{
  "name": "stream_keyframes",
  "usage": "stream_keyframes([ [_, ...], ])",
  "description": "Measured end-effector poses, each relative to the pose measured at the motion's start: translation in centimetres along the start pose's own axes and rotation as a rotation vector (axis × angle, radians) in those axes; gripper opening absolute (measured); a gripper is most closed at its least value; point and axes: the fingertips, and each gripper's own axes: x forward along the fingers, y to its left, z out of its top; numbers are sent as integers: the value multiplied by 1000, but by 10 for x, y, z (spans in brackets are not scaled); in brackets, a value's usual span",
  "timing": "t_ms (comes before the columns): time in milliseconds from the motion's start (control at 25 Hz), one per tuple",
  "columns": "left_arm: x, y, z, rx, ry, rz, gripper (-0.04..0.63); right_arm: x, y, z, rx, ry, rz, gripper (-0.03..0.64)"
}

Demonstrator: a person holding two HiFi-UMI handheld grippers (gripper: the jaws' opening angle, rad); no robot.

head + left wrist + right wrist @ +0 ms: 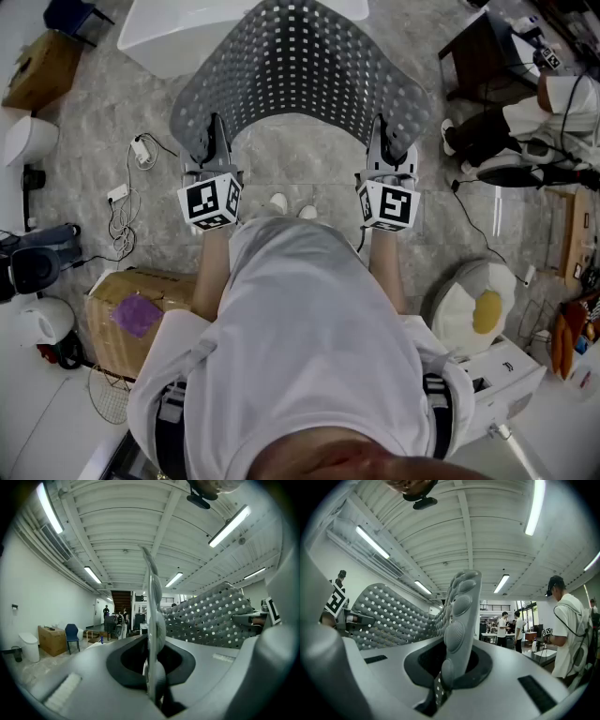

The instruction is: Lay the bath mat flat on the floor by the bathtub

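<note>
Apparently bath mat (pixel 300 75) between both jaws

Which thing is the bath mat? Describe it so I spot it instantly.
Start at the white bathtub at the top of the head view. Just below it, above the marbled floor, the bath mat arches between the left claw and the right claw, each shut on an edge. Unlike anything nearby, it is a grey sheet dotted with rows of small square holes.
</note>
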Motion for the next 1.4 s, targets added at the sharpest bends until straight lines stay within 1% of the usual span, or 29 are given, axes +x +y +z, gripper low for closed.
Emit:
stream_keyframes([
  [240,0,-4,-3,-3,1,-11,17,-2,-1,-1,11,-2,2,18],
  [520,-1,3,-4,-7,16,-4,17,0,3,-2,12,14,10,18],
  [840,-10,-2,-12,11,39,-2,17,-3,8,-12,18,31,45,18],
  [1080,-16,-19,7,27,40,-2,17,-14,-7,1,20,29,55,18],
  [1240,-22,-34,14,29,39,-2,17,-29,-22,8,18,28,44,18],
  [1400,-23,-28,16,23,21,-7,17,-35,-17,12,5,23,31,18],
])
